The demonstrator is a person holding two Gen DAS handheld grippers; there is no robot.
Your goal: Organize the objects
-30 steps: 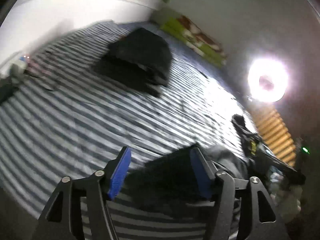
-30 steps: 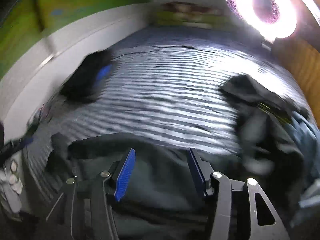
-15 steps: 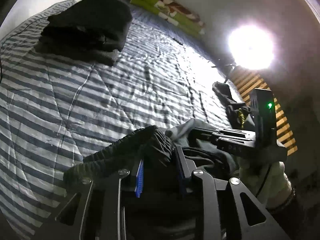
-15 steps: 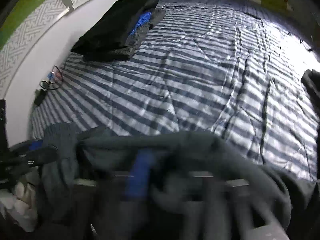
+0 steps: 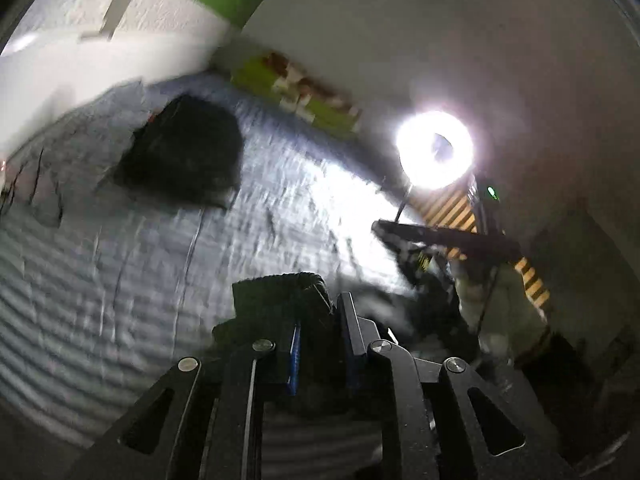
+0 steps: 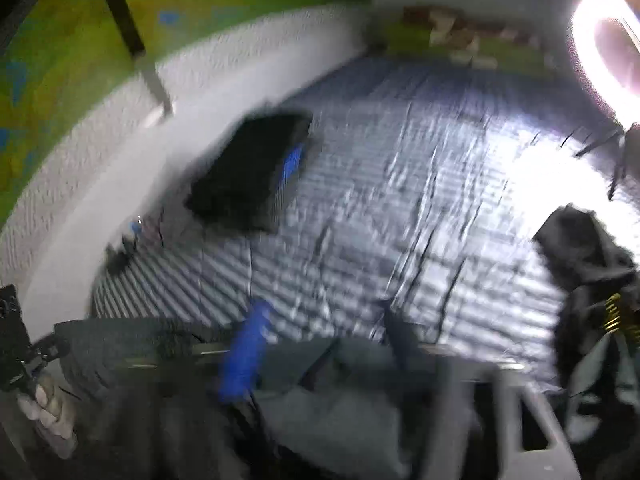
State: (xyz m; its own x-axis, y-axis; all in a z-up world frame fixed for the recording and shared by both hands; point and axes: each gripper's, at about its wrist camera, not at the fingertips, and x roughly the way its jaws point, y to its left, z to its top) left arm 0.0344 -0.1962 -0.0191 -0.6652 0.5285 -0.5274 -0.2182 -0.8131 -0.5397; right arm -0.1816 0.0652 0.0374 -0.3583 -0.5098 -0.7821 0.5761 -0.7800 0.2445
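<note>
L gripper (image 5: 320,344) jaws closing, fabric pinched between; R gripper (image 6: 320,344) jaws opening, blurred

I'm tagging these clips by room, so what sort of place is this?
Most likely a bedroom. A striped quilt covers a bed set against the wall, folded dark clothes lie stacked on it, and a ring light on a stand lights the scene.

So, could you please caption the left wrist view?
Left tool closing on dark garment above striped bed, ring light glaring.
</note>
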